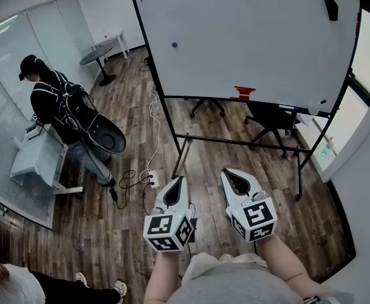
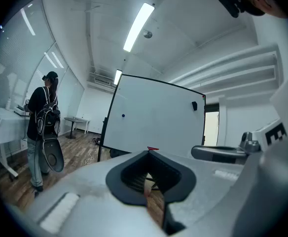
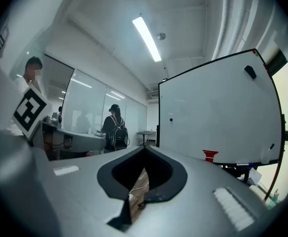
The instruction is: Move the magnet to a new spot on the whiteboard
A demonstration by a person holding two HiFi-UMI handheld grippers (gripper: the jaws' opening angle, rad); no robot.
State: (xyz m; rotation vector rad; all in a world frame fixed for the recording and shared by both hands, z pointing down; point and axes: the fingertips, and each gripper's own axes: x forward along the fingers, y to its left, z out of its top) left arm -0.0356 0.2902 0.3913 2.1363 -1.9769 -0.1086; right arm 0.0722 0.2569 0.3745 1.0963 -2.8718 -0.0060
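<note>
The magnet [image 1: 175, 44] is a small dark dot on the left half of the whiteboard [image 1: 255, 49], which stands on a black wheeled frame. It also shows as the magnet [image 2: 123, 115] in the left gripper view and the magnet [image 3: 171, 119] in the right gripper view. My left gripper [image 1: 178, 182] and right gripper [image 1: 227, 173] hang side by side over the wooden floor, well short of the board and pointing toward it. Both have their jaws shut with nothing between them, as seen at the left gripper [image 2: 148, 152] and the right gripper [image 3: 145, 147].
A black eraser [image 1: 331, 9] sits at the board's upper right and a red object [image 1: 243, 92] on its lower edge. A chair [image 1: 270, 116] stands behind the board. A person with a backpack [image 1: 58, 106] stands at the left. A cable and power strip [image 1: 150, 177] lie on the floor.
</note>
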